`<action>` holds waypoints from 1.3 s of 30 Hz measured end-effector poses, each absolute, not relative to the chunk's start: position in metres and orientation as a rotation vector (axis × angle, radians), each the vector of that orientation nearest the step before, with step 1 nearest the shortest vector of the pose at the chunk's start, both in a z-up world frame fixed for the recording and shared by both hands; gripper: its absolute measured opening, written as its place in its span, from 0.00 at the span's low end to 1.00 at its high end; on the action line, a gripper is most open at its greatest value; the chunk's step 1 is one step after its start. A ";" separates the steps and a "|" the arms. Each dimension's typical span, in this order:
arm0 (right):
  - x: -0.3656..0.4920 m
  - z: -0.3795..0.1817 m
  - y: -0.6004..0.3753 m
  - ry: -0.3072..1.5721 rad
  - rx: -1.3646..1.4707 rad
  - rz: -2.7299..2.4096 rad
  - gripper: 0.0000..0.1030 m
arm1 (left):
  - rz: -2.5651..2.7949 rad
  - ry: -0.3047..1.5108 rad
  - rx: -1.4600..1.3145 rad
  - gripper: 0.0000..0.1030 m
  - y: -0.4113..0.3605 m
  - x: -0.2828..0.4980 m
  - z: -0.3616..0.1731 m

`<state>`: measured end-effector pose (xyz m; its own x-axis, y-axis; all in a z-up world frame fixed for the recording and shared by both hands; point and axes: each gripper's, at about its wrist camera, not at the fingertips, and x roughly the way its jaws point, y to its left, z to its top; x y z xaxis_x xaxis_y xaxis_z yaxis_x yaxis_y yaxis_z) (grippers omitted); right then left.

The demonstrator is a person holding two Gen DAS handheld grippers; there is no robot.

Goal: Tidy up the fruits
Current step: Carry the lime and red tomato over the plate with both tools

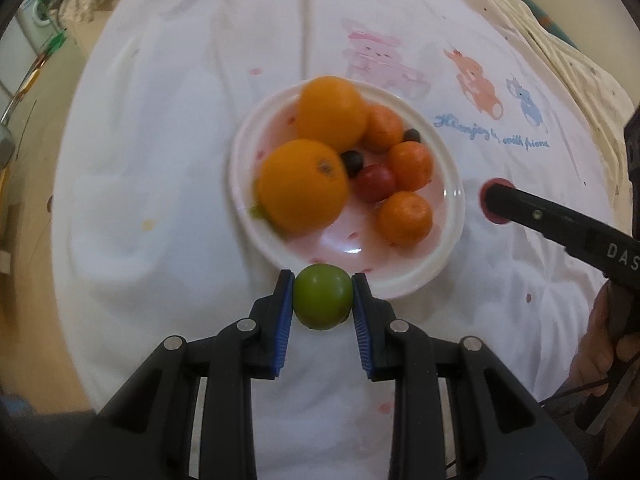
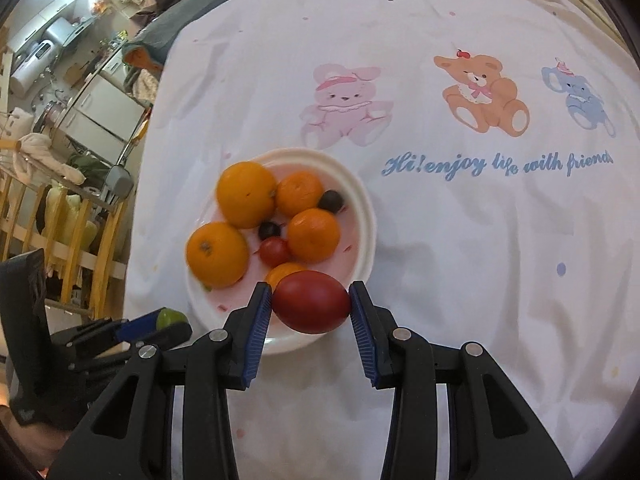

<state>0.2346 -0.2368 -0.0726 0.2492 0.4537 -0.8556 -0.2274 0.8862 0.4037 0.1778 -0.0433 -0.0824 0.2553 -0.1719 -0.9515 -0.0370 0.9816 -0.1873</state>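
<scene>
- Left claw (image 1: 323, 300): its two blue pads pinch one green fruit (image 1: 323, 295), held just over the near rim of the plate.
- One white plate (image 1: 454, 184) rests on the white cloth (image 1: 160, 272) printed with three cartoon animals, nearer the cloth's left edge than its right in the right wrist view.
- On the plate, counted: two large oranges (image 1: 304, 184), three small tangerines (image 1: 406, 218), one cherry tomato (image 1: 375, 182), two dark grapes (image 1: 352, 161).
- Right claw (image 2: 311, 307): its pads grip one red tomato (image 2: 310, 300), held above the plate's near rim.
- In the left wrist view a hand (image 1: 600, 344) holds the right tool at the right edge.
</scene>
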 end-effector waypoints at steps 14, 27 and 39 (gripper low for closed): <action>0.260 -0.099 -0.236 1.292 0.260 0.481 0.41 | -0.114 1.318 -0.207 0.24 -0.062 0.196 -0.105; 0.258 -0.112 -0.230 1.335 0.263 0.483 0.42 | -0.148 1.327 -0.248 0.25 -0.060 0.195 -0.111; 0.260 -0.100 -0.237 1.289 0.301 0.480 0.68 | -0.168 1.290 -0.197 0.76 -0.066 0.194 -0.100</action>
